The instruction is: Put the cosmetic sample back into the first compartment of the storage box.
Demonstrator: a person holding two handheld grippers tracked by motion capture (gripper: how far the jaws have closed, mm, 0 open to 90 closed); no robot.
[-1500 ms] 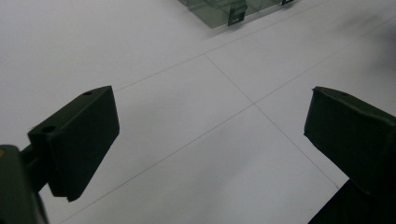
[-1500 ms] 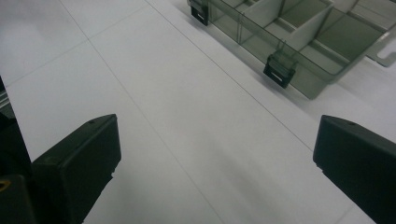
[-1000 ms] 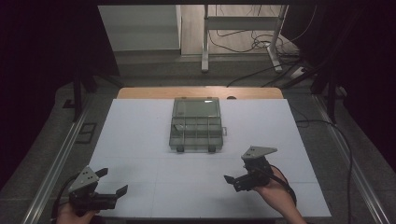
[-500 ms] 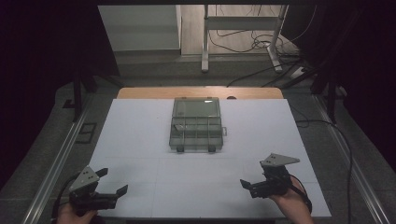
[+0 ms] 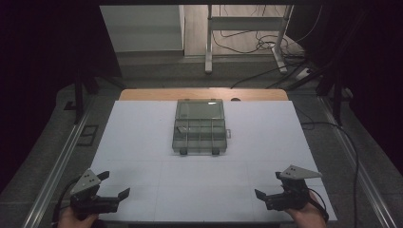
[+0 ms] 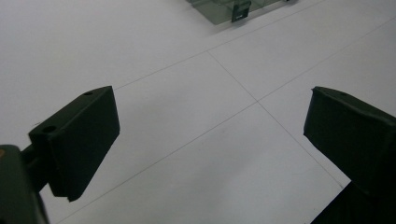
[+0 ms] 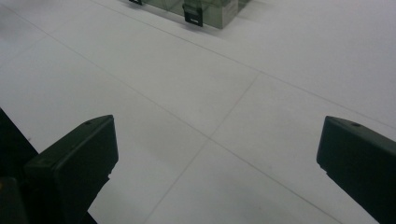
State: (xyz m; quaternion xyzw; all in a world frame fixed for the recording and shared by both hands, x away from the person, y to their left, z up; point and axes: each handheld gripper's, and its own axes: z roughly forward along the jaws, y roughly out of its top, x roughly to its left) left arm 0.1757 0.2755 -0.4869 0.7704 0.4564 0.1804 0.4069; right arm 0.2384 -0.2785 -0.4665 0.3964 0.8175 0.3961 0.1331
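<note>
Looking down from the high view, I see my left gripper [image 5: 114, 185] at the near left corner of the white table [image 5: 142, 137], jaws spread wide with nothing between them. My right gripper [image 5: 269, 185] sits at the near right corner, equally spread and empty (its grey plate catches the light). A clear plastic organizer box [image 5: 199, 127] lies well apart from both, at the middle of the table toward its far edge; what its compartments hold is too dim to tell.

From the left gripper view, both black jaws stand wide apart over bare tabletop, and a corner of the box [image 6: 219, 8] is cut off by the top edge.

From the right gripper view, the jaws gape the same way, and the box [image 7: 210, 11] with a dark latch [image 7: 193, 16] is cropped at the top.
</note>
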